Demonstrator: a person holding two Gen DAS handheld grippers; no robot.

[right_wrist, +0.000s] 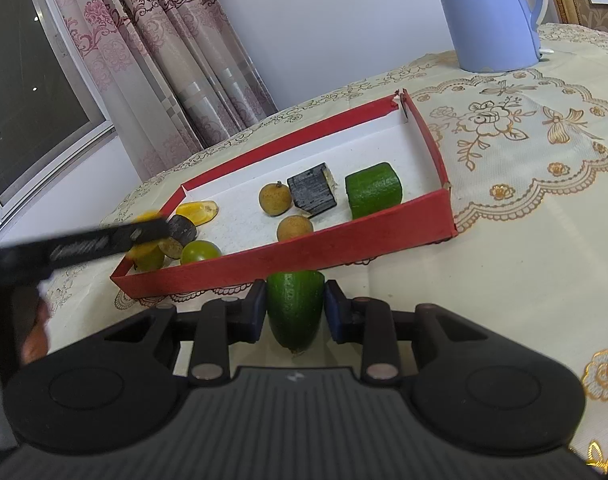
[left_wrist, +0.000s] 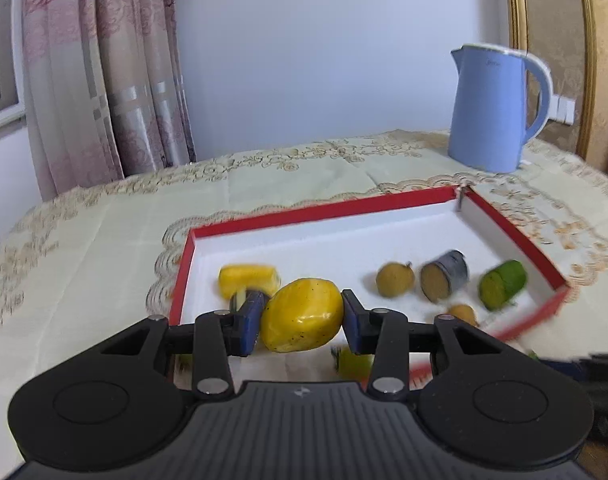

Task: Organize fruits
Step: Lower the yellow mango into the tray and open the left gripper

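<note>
Presently | left gripper [left_wrist: 303, 316] – clamps yellow fruit [left_wrist: 301, 315] | right gripper [right_wrist: 295, 307] – pinches green fruit [right_wrist: 295, 306] | risk: glossy skins slipping, missing red tray [right_wrist: 287, 256]

glossy smooth yellow mango [left_wrist: 301, 314], pebbly matt green avocado half [right_wrist: 295, 307], matt black plastic tongs [right_wrist: 295, 307] with blue pads [left_wrist: 251, 318], red paper-covered cardboard tray [right_wrist: 384, 236], embroidered cloth on worktop [right_wrist: 524, 208], smooth blue plastic kettle [left_wrist: 494, 108], patterned fabric curtain [left_wrist: 103, 72]

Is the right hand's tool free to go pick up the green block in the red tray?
Probably not yet: the right tool is already shut on a green fruit piece. The green block itself lies uncovered in the red tray.
</note>
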